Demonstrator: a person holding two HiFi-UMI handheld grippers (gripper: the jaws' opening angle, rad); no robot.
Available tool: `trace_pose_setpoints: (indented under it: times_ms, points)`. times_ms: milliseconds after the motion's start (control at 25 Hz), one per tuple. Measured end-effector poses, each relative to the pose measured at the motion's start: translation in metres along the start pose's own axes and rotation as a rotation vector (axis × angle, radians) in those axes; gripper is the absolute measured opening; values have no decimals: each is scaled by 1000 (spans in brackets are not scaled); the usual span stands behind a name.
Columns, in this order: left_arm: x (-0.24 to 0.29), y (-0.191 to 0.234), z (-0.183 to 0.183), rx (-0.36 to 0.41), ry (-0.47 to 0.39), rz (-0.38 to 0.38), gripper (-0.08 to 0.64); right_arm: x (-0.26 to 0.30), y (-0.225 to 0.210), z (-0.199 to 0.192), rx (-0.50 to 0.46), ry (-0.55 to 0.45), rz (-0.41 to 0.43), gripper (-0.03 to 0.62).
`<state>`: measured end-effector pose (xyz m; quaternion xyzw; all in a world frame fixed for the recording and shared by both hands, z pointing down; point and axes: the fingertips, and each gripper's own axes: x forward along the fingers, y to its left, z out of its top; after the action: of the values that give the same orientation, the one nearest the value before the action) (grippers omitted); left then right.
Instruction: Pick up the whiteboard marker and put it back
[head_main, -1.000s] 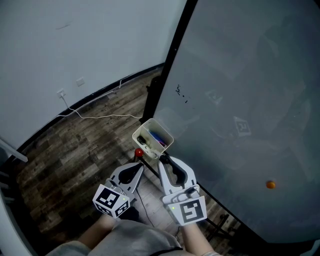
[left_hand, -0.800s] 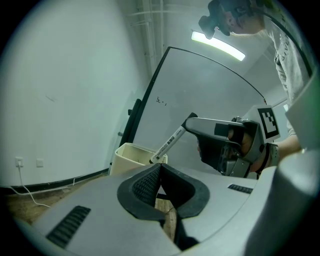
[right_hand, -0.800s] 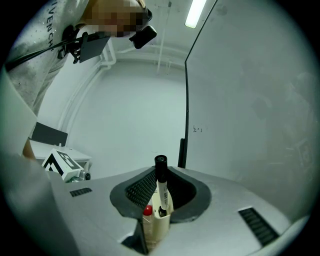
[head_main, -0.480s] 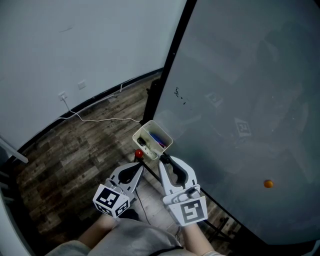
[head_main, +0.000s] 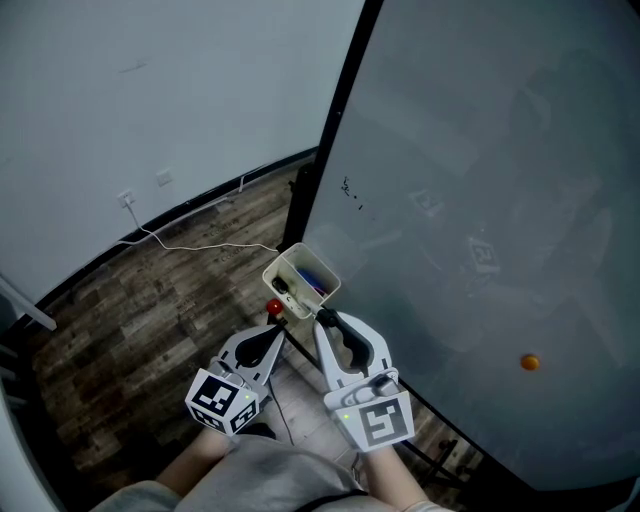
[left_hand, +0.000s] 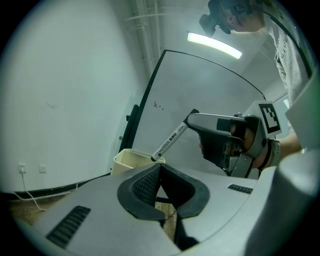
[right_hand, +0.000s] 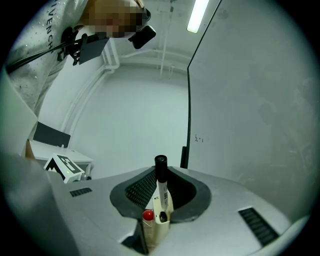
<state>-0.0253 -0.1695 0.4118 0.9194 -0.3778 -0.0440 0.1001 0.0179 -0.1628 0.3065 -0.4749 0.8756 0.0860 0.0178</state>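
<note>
My right gripper is shut on the whiteboard marker, a white barrel with a black end that sticks out past the pads. In the left gripper view the marker slants down from the right gripper, its tip just above the rim of a cream holder cup. The cup hangs at the whiteboard's lower left edge and has other pens in it. My left gripper hovers beside the right one, a little below the cup. Its jaws are shut with nothing between them.
The grey whiteboard fills the right side, with a black frame edge and an orange magnet. A red ball sits by the cup. Below lies wooden flooring with a white cable that runs to a wall socket.
</note>
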Motion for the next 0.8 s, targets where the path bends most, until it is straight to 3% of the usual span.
trace_pose_setpoints:
  times_ms: [800]
  points:
    - [-11,-2,5,14,-5,53,15,-11,1,9,-2,30,25,74]
